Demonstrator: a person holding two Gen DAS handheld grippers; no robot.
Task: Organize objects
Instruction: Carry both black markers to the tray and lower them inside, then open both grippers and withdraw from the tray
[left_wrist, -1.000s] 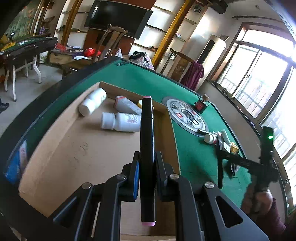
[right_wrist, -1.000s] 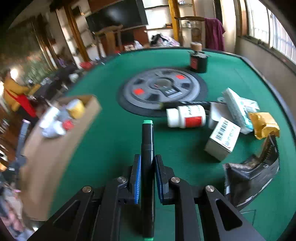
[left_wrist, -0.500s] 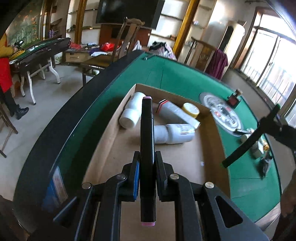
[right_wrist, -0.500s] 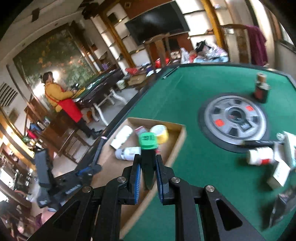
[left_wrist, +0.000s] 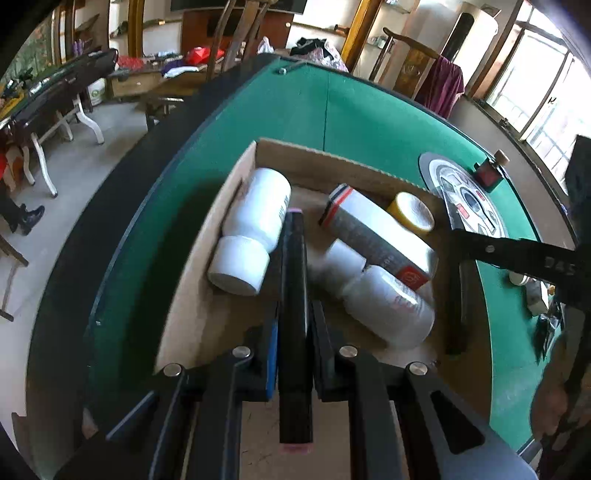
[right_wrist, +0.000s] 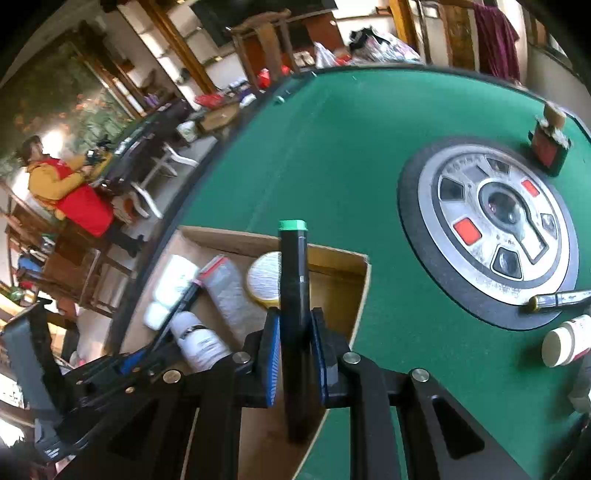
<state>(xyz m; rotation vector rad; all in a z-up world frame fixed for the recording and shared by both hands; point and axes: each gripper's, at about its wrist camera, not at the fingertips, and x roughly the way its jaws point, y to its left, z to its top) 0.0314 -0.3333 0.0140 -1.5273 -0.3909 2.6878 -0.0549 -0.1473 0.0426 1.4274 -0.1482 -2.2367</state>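
Table is carrying box with bottles lying inside. Left gripper is clamping pink-tipped marker over box; right gripper is clamping green-capped marker above box edge.

This looks like a mahjong parlour or games room in a home. The green-felt bench has a round control dial set in its middle, as automatic mahjong tables do. Beyond the bench stand wooden chairs, wall shelves and a second game table; large windows lie to its right.
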